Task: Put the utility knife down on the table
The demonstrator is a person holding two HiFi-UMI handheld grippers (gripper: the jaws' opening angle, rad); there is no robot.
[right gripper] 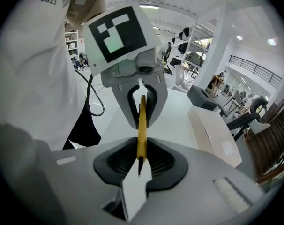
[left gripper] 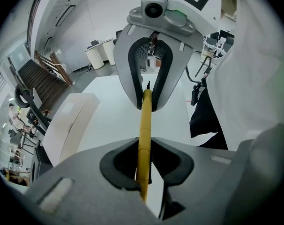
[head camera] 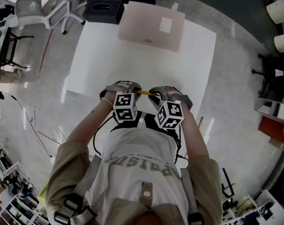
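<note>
Utility knife is clamped at either end by left gripper and right gripper. Judged light, stiff, slick; the yellow body is best gripped.

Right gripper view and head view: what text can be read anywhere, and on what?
"SEN ONES": on the person's white shirt, right gripper view; start cut off.
Head view, shirt print: upside down, blurred, unreadable.
On the cardboard box, the label: too small to read.
</note>
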